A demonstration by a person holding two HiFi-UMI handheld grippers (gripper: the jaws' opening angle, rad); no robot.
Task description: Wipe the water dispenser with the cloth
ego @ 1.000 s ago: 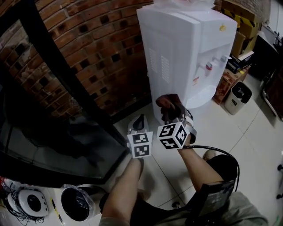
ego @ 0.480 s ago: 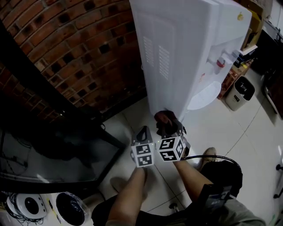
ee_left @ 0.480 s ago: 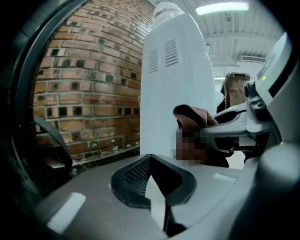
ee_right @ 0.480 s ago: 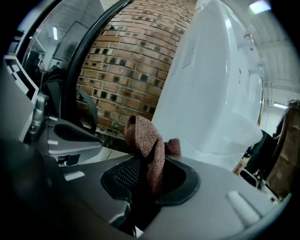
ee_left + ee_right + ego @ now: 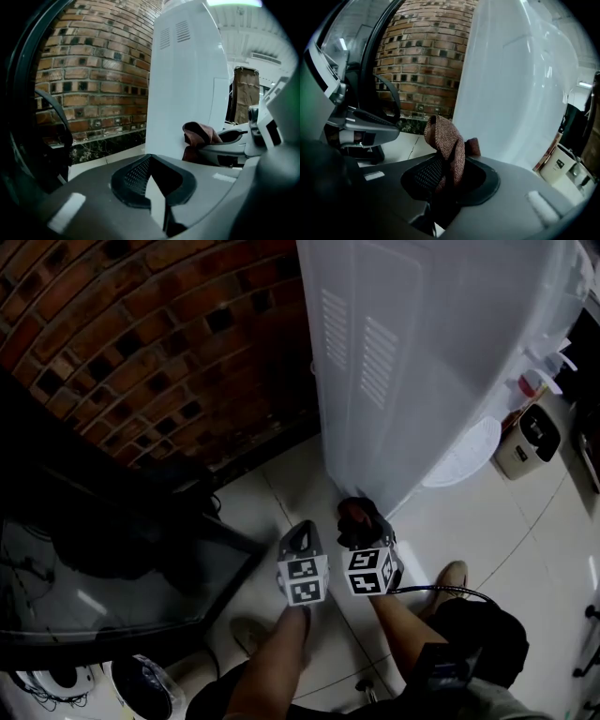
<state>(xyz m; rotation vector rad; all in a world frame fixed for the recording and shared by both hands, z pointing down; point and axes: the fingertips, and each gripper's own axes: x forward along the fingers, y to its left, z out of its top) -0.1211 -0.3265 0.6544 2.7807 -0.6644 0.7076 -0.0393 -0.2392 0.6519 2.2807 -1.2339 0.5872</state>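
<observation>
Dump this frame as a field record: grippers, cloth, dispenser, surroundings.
left gripper: fingers together, nothing between them
right gripper: fingers clamped on the cloth
cloth: reddish-brown, bunched, sticking up out of the right fingers
water dispenser: white, upright, vented side panel towards the grippers
cloth vs dispenser: low by the side panel, near the floor; contact unclear
backdrop: brick wall, tiled floor
</observation>
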